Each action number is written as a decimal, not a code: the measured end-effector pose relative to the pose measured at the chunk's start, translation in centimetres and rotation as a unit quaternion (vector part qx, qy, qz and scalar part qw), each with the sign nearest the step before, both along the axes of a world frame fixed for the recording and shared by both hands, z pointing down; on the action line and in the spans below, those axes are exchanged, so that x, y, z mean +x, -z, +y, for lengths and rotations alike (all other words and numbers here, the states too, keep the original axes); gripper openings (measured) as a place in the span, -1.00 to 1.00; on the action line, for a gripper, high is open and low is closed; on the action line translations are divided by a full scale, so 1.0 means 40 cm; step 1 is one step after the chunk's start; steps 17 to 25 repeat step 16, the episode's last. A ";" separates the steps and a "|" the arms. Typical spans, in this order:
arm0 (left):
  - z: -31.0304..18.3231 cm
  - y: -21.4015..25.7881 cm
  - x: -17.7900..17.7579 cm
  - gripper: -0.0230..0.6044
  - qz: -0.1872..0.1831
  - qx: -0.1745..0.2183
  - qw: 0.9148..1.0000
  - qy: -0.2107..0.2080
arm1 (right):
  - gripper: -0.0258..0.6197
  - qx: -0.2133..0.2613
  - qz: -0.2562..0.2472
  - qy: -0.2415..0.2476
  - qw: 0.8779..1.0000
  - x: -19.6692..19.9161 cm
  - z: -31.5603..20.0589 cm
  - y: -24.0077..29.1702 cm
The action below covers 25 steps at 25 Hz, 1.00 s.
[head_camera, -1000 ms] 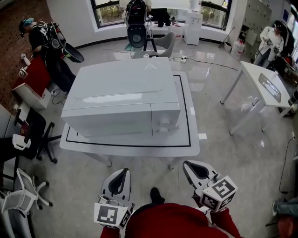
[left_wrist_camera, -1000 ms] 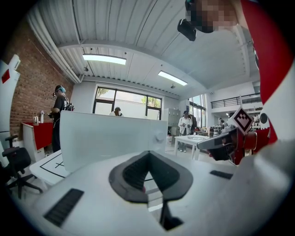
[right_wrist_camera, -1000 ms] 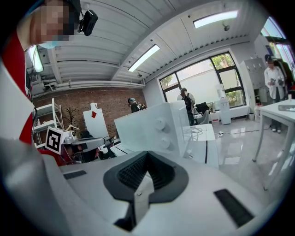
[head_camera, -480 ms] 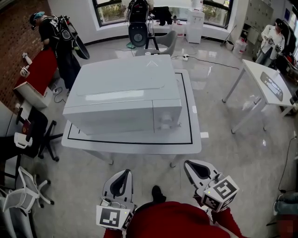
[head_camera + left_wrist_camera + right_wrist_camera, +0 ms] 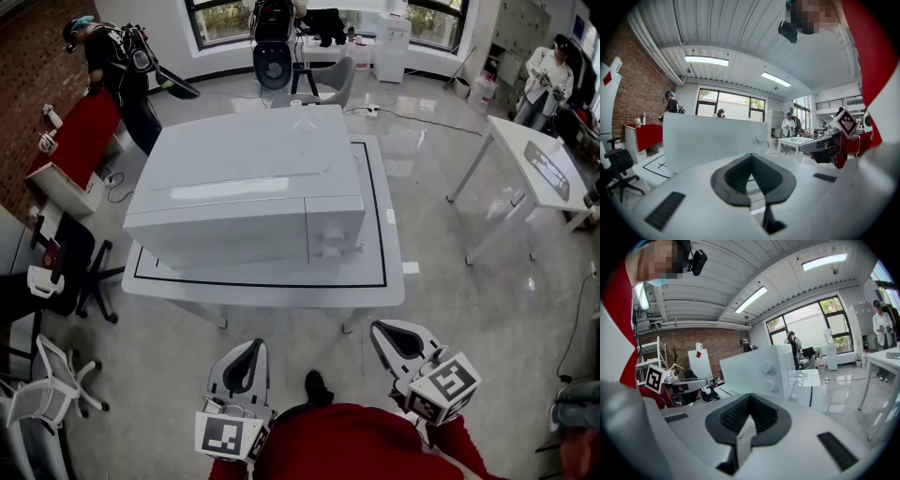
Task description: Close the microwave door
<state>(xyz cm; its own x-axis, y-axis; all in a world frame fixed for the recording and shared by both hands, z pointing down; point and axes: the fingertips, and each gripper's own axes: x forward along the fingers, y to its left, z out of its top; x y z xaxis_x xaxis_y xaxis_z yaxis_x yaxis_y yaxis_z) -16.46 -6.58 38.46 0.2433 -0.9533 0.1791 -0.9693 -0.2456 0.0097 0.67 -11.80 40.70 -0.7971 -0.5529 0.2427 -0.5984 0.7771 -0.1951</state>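
A big white microwave (image 5: pixel 244 187) stands on a white table (image 5: pixel 375 281) with a black outline; its door (image 5: pixel 220 239) lies flush with the front and two knobs (image 5: pixel 328 246) sit at the right. Both grippers hang low near my red sleeves, well short of the table. My left gripper (image 5: pixel 250 347) is shut with nothing in it, and my right gripper (image 5: pixel 381 330) is shut and empty too. In the left gripper view the microwave (image 5: pixel 712 138) shows beyond the shut left gripper (image 5: pixel 752 158). The right gripper view has the microwave (image 5: pixel 757 371) past the right gripper (image 5: pixel 750 400).
Grey floor lies between me and the table. A second white table (image 5: pixel 534 164) stands at the right, black office chairs (image 5: pixel 56 272) at the left. A person (image 5: pixel 112 66) with a backpack stands far left by a red cabinet (image 5: pixel 70 150); another person (image 5: pixel 544 84) far right.
The grippers stay where they were and the microwave door remains flush. The person at the far left has stepped further back and rightward.
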 end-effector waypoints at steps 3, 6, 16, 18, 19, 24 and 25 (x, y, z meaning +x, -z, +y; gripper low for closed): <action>-0.002 -0.004 0.002 -0.90 0.001 -0.002 1.000 -0.001 | -0.88 0.001 0.001 -0.001 1.000 0.001 -0.002 0.000; -0.006 -0.004 0.003 -0.90 0.002 -0.002 1.000 -0.002 | -0.88 0.001 0.003 0.000 1.000 0.002 -0.001 0.001; -0.007 -0.013 -0.007 -0.90 0.001 -0.005 1.000 -0.003 | -0.88 -0.002 0.016 -0.007 1.000 -0.005 0.000 -0.003; -0.007 -0.013 -0.007 -0.90 0.001 -0.005 1.000 -0.003 | -0.88 -0.002 0.016 -0.007 1.000 -0.005 0.000 -0.003; -0.007 -0.013 -0.007 -0.90 0.001 -0.005 1.000 -0.003 | -0.88 -0.002 0.016 -0.007 1.000 -0.005 0.000 -0.003; -0.007 -0.013 -0.007 -0.90 0.001 -0.005 1.000 -0.003 | -0.88 -0.002 0.016 -0.007 1.000 -0.005 0.000 -0.003; -0.007 -0.013 -0.007 -0.90 0.001 -0.005 1.000 -0.003 | -0.88 -0.002 0.016 -0.007 1.000 -0.005 0.000 -0.003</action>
